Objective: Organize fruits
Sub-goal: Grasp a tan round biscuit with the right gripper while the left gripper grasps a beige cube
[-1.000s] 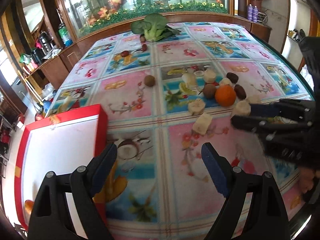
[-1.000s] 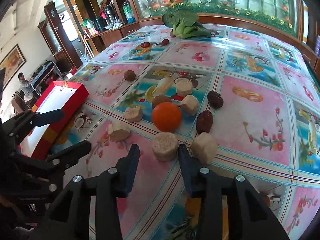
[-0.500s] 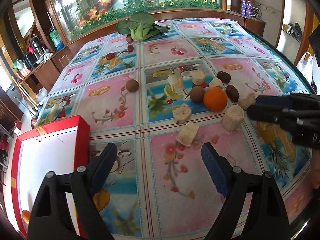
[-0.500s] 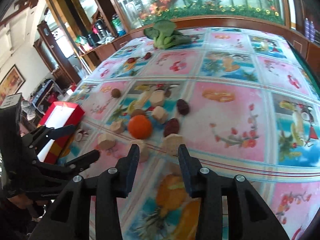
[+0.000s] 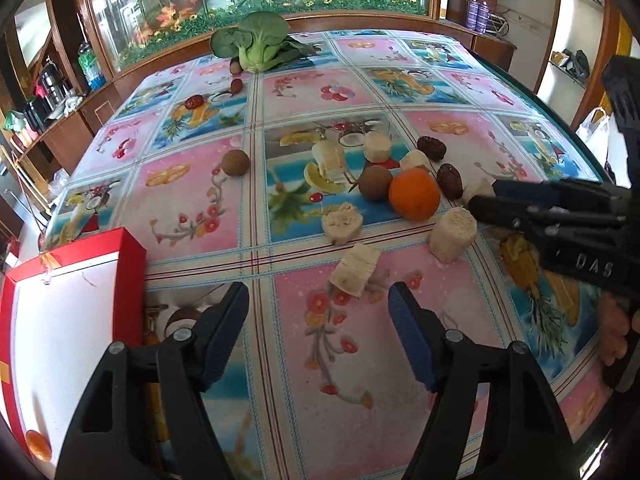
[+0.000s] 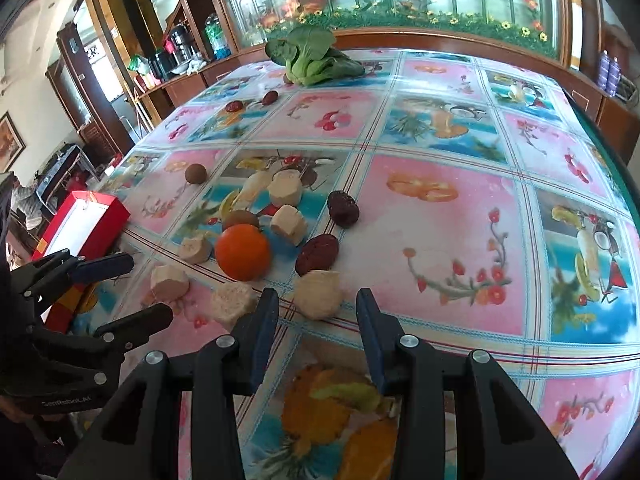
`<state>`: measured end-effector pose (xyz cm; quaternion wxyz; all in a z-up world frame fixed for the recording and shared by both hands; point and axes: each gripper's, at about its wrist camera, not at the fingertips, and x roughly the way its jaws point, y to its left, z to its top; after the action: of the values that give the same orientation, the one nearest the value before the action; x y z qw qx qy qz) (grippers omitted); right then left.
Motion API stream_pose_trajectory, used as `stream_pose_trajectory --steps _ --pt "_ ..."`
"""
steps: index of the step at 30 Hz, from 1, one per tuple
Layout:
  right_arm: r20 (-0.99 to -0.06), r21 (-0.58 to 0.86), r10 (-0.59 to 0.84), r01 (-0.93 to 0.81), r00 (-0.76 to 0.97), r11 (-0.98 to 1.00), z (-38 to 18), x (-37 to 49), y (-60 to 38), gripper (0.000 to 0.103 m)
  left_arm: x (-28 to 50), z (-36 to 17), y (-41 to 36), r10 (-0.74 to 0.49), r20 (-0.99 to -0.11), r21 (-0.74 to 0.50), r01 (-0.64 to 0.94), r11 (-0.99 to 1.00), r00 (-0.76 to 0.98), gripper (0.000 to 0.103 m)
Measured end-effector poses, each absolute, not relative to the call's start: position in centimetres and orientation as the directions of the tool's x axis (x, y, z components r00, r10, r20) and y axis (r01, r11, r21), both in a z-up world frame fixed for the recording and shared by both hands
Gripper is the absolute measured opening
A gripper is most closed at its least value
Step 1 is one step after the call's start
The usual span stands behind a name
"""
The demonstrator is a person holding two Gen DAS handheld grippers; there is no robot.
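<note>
An orange (image 5: 414, 194) (image 6: 242, 252) lies mid-table among several pale cut chunks (image 5: 355, 265), dark red dates (image 6: 317, 254) and brown round fruits (image 5: 235, 162). A red box with a white inside (image 5: 60, 308) (image 6: 82, 222) stands at the left; a small orange fruit (image 5: 38, 445) lies in its near corner. My left gripper (image 5: 318, 308) is open and empty, low over the cloth just short of one pale chunk. My right gripper (image 6: 316, 304) is open and empty, with a pale chunk (image 6: 318, 294) just beyond its tips.
A green bok choy (image 5: 256, 46) (image 6: 314, 58) lies at the far edge with dates (image 6: 270, 97) near it. The table carries a glossy fruit-print cloth (image 6: 440, 208). A wooden ledge and planter border the far side; the table edge (image 5: 560, 120) curves on the right.
Both grippers have drawn back from the fruit pile and turned; the left view has shifted away from the red box. Both stay open and empty. No fruit has moved.
</note>
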<state>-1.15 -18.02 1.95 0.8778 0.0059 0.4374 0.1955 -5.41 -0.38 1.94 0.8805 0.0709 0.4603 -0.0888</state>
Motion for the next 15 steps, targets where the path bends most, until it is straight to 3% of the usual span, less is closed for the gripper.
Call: stream_pose_trajectory --steps 10,15 --pt "-0.760 0.156 0.324 -0.325 0.564 0.933 1.9 -1.1 -17.9 0.033 -4.3 1.2 -0.4 -0.142 -0.835 -0.023 0.225 0.974 0.531 0.059" --pt "-0.759 0.142 0.319 -0.334 0.567 0.932 1.9 -1.2 -17.7 0.026 -4.1 1.3 -0.8 -0.154 -0.828 -0.028 0.235 0.972 0.539 0.046"
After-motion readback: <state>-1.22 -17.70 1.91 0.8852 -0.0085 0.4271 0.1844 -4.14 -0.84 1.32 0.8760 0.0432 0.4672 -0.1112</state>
